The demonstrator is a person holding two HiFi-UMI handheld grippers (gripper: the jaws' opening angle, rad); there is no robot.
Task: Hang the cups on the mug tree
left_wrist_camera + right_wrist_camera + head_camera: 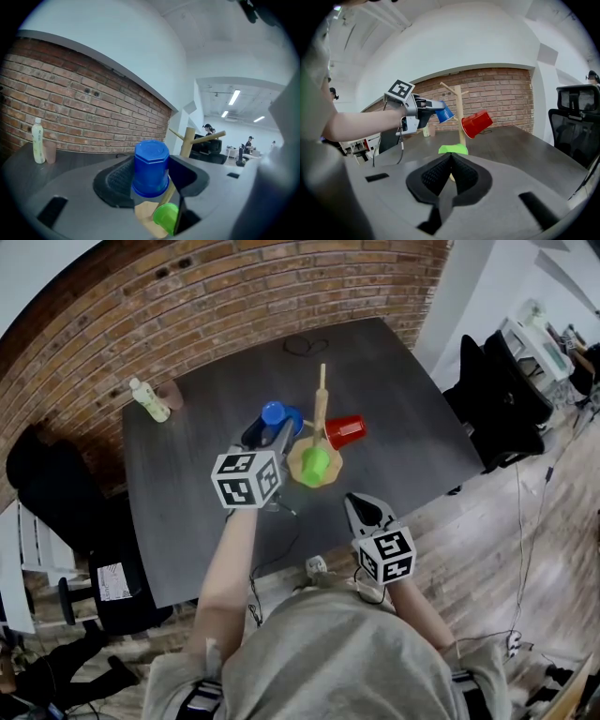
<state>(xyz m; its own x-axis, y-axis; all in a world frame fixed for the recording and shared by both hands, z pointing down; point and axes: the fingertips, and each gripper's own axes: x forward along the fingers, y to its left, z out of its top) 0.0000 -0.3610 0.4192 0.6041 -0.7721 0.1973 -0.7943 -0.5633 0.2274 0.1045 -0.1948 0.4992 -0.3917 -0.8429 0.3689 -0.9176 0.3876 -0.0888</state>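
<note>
The wooden mug tree (pixel 321 399) stands mid-table on a round base. A red cup (pixel 345 431) hangs on a right-hand peg, and a green cup (pixel 315 465) sits low at the front. My left gripper (pixel 277 432) is shut on a blue cup (pixel 277 415), holding it bottom-forward just left of the tree's post. In the left gripper view the blue cup (pixel 151 164) fills the space between the jaws, with the post (pixel 187 140) and green cup (pixel 166 218) close behind. My right gripper (pixel 360 508) hangs shut and empty in front of the tree, its jaws together (pixel 451 161).
A pale bottle (pixel 150 400) and a small brown cup (pixel 172 395) stand at the table's far left corner. A thin cable loop (pixel 305 346) lies near the far edge by the brick wall. Black office chairs (pixel 506 395) stand to the right of the dark table (pixel 422 427).
</note>
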